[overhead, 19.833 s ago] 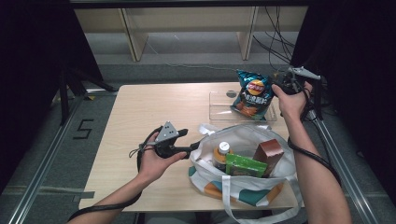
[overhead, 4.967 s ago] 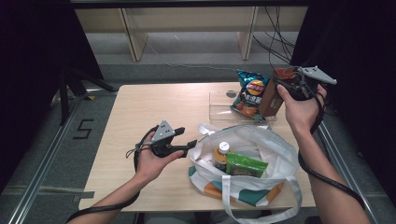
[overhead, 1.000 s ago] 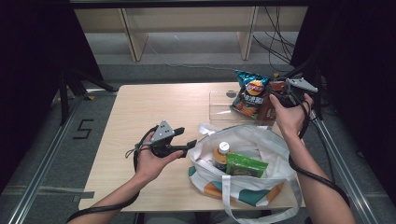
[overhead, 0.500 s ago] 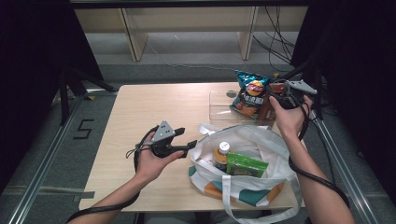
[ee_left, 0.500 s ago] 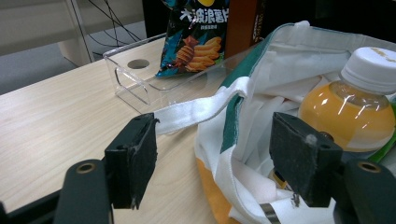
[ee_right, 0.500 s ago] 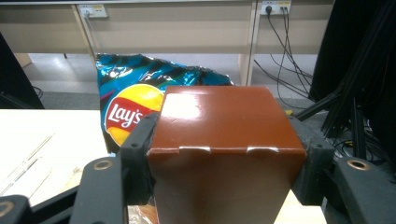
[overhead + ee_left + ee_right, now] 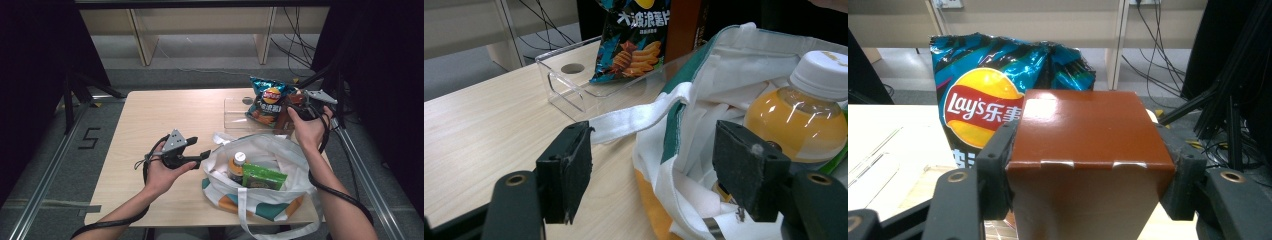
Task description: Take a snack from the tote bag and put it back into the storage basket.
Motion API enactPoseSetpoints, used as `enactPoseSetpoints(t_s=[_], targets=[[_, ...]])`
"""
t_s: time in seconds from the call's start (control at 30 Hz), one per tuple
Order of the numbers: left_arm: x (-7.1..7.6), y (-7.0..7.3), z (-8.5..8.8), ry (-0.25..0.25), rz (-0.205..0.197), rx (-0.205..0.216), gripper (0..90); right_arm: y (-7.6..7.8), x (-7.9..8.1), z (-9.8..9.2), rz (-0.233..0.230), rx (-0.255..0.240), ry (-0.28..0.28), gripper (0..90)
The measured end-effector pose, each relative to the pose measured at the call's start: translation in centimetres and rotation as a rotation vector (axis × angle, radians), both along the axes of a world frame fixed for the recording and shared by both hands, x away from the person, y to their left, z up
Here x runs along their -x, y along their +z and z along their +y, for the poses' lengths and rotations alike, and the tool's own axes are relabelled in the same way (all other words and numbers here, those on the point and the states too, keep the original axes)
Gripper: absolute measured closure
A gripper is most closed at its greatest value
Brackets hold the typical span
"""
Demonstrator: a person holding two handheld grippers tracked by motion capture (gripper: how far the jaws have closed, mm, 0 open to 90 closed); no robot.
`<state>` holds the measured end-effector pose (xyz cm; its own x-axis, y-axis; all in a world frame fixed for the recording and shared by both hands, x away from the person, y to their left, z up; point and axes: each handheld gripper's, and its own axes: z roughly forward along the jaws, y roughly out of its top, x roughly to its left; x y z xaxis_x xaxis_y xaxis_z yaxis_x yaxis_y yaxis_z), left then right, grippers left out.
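Observation:
A brown box (image 7: 1088, 130) stands upright between the jaws of my right gripper (image 7: 1088, 150), which is shut on its two sides. In the high view that right gripper (image 7: 295, 104) holds the brown box (image 7: 286, 112) at the table's far right, just right of a blue Lay's chip bag (image 7: 267, 99) that stands in a clear tray (image 7: 234, 107). My left gripper (image 7: 199, 147) rests open at the left rim of a white tote bag (image 7: 280, 155). Its pads (image 7: 566, 172) are wide apart, with the bag's strap (image 7: 639, 117) lying beyond them.
Inside the tote bag stand an orange drink bottle (image 7: 237, 165) with a white cap and a green packet (image 7: 263, 177). The bottle (image 7: 804, 115) is close to the left gripper's right jaw. Cables trail from both grippers. The wooden table (image 7: 150, 115) ends just right of the tray.
The brown box, once in the tote bag, has been lifted out and brought down beside the chip bag. Over the last second hardly anything moved. The left gripper has stayed put.

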<state>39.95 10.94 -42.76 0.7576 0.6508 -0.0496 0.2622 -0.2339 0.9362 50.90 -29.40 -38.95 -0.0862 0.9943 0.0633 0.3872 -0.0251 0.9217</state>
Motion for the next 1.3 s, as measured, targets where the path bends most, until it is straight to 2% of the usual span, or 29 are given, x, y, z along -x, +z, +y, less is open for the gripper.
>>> enactPoseSetpoints(t_s=[0.13, 0.23, 0.27, 0.3, 0.33, 0.4, 0.43, 0.47, 0.53, 0.77, 0.8, 0.87, 0.93, 1.0, 1.07, 1.17, 1.2, 1.27, 1.3], targets=[[0.0, 0.0, 0.0, -0.005, -0.002, 0.0, 31.7, 0.1, 0.0, -0.1, 0.012, 0.009, 0.002, 37.4], [0.0, 0.0, 0.0, -0.003, -0.001, -0.001, 31.7, 0.1, -0.2, -0.5, -0.009, 0.035, 0.036, 32.1], [0.0, 0.0, 0.0, -0.003, -0.001, 0.0, 31.7, 0.1, -0.2, -0.5, -0.019, 0.036, 0.037, 30.0], [0.0, 0.0, 0.0, -0.003, -0.001, 0.0, 31.7, 0.2, 0.0, -0.3, -0.012, 0.007, 0.019, 27.4], [0.0, 0.0, -0.1, 0.001, 0.003, 0.002, 31.7, 0.3, 0.0, -0.3, -0.013, 0.003, 0.02, 26.3], [0.0, -0.1, -0.1, -0.001, 0.005, 0.0, 31.7, 0.3, 0.0, -0.4, -0.008, 0.011, 0.022, 24.7], [0.0, -0.1, -0.1, -0.002, 0.005, -0.001, 31.7, 0.4, 0.1, -0.4, 0.009, 0.002, 0.024, 24.6], [0.0, -0.1, -0.1, -0.002, 0.005, -0.001, 31.7, 0.4, 0.1, -0.5, -0.008, 0.008, 0.032, 24.5], [0.0, 0.0, -0.1, -0.001, 0.004, 0.0, 31.7, 0.5, 0.3, -0.5, -0.011, -0.001, 0.043, 24.1], [0.0, 0.0, -0.1, -0.001, 0.002, 0.001, 31.7, 0.9, 1.3, -0.5, 0.01, -0.036, 0.062, 24.3], [0.0, 0.0, -0.1, 0.001, 0.005, 0.002, 31.7, 0.9, 1.4, -0.6, -0.006, -0.02, 0.068, 24.3], [0.0, -0.1, -0.1, 0.0, 0.005, -0.001, 31.7, 1.0, 1.8, -0.7, -0.015, -0.02, 0.082, 24.2], [0.0, -0.1, -0.1, 0.0, 0.005, 0.0, 31.7, 1.2, 2.1, -0.6, -0.003, -0.042, 0.089, 24.2], [0.0, 0.0, -0.1, 0.001, 0.004, 0.001, 31.7, 1.4, 2.6, -0.7, -0.015, -0.026, 0.094, 24.1], [0.0, -0.1, -0.1, 0.002, 0.005, 0.001, 31.7, 1.6, 3.0, -0.6, -0.008, -0.043, 0.099, 24.1], [0.1, 0.0, -0.1, 0.001, 0.004, 0.0, 31.7, 1.6, 3.5, -0.8, -0.034, -0.027, 0.129, 24.3], [0.1, 0.0, -0.1, 0.001, 0.003, 0.0, 31.7, 1.7, 3.9, -0.6, -0.026, -0.058, 0.12, 24.4], [0.0, 0.0, -0.1, 0.002, 0.004, 0.0, 31.7, 1.6, 4.2, -0.7, -0.044, -0.036, 0.125, 24.6], [0.0, 0.0, -0.1, 0.002, 0.005, 0.0, 31.7, 1.7, 4.4, -0.7, -0.037, -0.045, 0.126, 24.7]])
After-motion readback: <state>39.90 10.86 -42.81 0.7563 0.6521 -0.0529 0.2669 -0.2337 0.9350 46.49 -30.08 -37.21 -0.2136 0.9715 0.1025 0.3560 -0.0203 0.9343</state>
